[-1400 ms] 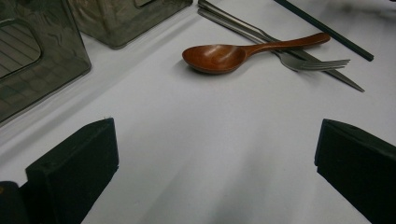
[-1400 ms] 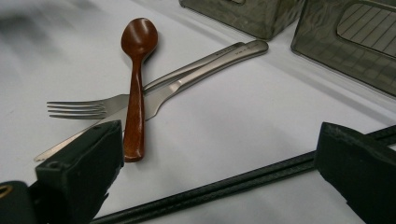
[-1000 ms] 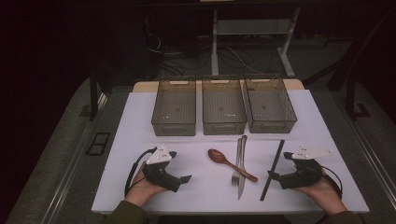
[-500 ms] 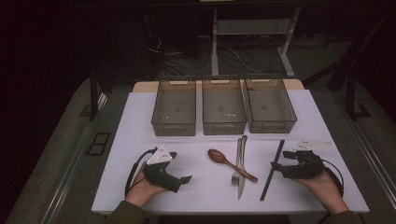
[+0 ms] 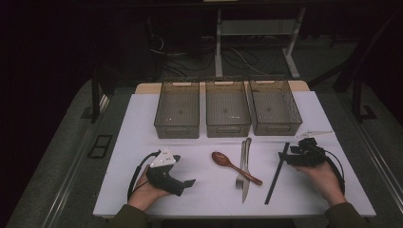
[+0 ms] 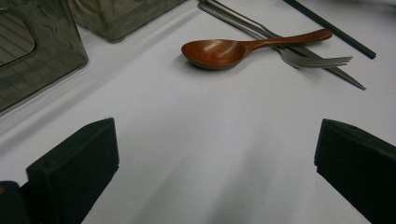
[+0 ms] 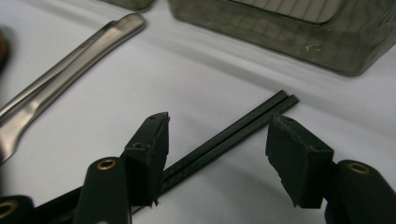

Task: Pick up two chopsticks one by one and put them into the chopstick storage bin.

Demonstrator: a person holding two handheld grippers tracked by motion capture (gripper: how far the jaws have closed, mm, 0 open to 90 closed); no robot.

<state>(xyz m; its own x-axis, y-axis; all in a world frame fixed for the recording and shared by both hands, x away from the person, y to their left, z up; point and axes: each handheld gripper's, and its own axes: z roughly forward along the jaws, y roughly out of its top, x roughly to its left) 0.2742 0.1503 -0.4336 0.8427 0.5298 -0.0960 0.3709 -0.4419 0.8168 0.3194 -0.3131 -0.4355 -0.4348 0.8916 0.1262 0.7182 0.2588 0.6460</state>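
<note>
A pair of black chopsticks (image 5: 275, 175) lies on the white table (image 5: 142, 123), right of a wooden spoon (image 5: 227, 161), a fork (image 5: 239, 178) and a knife (image 5: 245, 176). My right gripper (image 5: 286, 156) is at the chopsticks' far end. In the right gripper view its jaws have just been closing and now straddle the chopsticks (image 7: 243, 125), with my right gripper (image 7: 217, 144) still open and its pads off them. My left gripper (image 5: 188, 182) rests on the table at the lower left, open and with nothing in it (image 6: 215, 154), pointing at the spoon (image 6: 219, 50).
Three smoky see-through bins stand in a row at the back: left (image 5: 177, 127), middle (image 5: 228, 128), right (image 5: 277, 127). The right bin's wall (image 7: 289, 28) is just beyond the chopsticks' tip. The knife handle (image 7: 70, 70) lies to the left of my right gripper.
My right hand has moved away from the front edge to the chopsticks' far end, and its jaws have narrowed around them. The left hand has stayed put.
</note>
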